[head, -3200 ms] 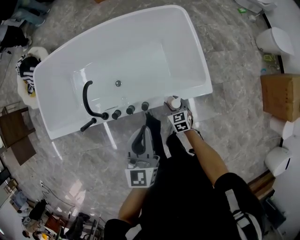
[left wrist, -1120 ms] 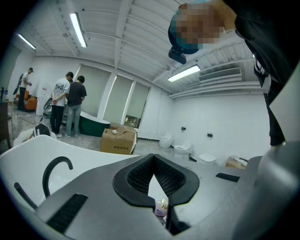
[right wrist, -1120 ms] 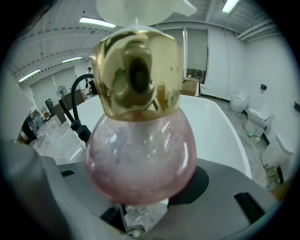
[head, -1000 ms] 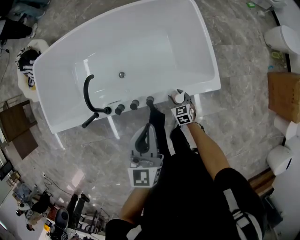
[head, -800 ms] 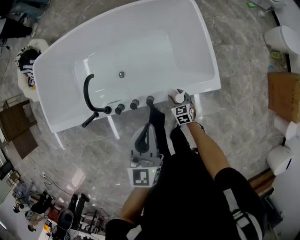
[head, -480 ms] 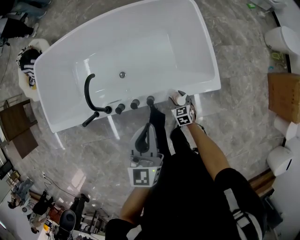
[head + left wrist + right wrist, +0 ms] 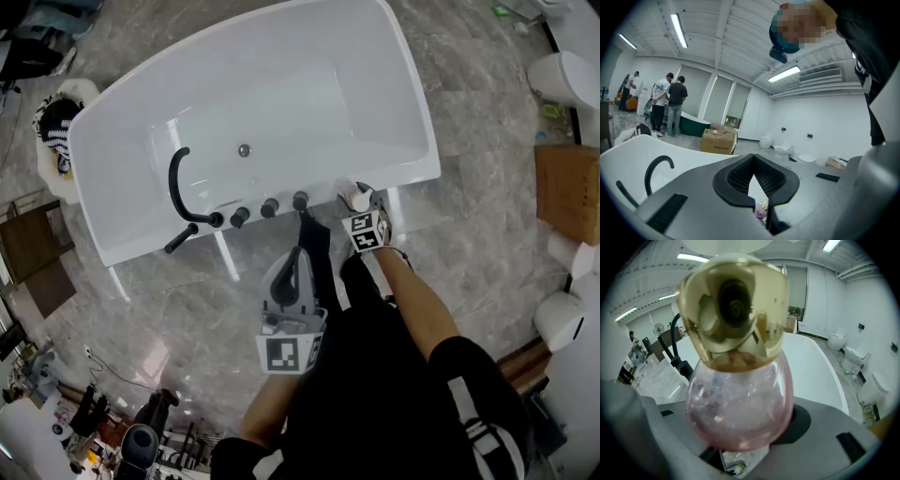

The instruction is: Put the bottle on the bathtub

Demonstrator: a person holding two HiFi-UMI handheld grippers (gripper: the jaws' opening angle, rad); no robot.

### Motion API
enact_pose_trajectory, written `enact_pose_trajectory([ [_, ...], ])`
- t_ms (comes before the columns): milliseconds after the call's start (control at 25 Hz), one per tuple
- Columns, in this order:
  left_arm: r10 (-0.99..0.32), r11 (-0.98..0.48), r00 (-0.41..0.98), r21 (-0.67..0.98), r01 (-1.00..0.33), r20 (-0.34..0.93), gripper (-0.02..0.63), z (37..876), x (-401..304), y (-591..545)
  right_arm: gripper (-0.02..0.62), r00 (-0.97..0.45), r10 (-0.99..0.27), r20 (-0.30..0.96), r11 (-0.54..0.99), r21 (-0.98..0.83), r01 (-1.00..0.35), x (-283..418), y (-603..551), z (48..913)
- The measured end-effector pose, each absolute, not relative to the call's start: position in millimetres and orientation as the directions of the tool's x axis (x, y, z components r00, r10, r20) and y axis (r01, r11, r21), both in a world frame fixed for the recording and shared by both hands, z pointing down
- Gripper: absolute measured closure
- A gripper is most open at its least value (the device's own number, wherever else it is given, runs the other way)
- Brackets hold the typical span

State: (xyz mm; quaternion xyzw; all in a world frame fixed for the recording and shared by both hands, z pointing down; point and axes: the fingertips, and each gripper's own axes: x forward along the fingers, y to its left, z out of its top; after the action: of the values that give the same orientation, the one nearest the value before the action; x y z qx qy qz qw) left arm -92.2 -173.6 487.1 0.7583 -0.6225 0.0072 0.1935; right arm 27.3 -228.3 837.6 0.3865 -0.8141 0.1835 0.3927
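Note:
A round pink glass bottle [image 7: 740, 404] with a gold cap fills the right gripper view, clamped between the two jaws. In the head view the bottle [image 7: 354, 196] sits at the near rim of the white bathtub [image 7: 412, 103], close to its right corner, with my right gripper [image 7: 357, 204] shut on it. Whether it rests on the rim I cannot tell. My left gripper [image 7: 298, 251] hangs near my body, short of the tub, jaws shut and empty. In its own view the left gripper [image 7: 753, 160] points over the tub, with the bottle [image 7: 761, 211] small below the pads.
A black curved faucet [image 7: 176, 187] and three black knobs [image 7: 268, 206] stand on the tub's near rim, left of the bottle. A cardboard box [image 7: 568, 192] and white toilets [image 7: 562, 77] line the right side. Several people [image 7: 668, 105] stand far off.
My right gripper and the bottle stay at the tub's near right rim. The left gripper has not moved. Only the head camera has shifted a little since the earliest frame.

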Motion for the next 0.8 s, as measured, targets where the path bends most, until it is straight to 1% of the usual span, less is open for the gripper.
enact_pose_trajectory([
  [800,-0.944,-0.159,0.23,0.285,-0.945,0.236,0.591,483,-96,-168,0.348,-0.382,-0.529,0.758,0.607,0.024,-0.794,26,-229,819],
])
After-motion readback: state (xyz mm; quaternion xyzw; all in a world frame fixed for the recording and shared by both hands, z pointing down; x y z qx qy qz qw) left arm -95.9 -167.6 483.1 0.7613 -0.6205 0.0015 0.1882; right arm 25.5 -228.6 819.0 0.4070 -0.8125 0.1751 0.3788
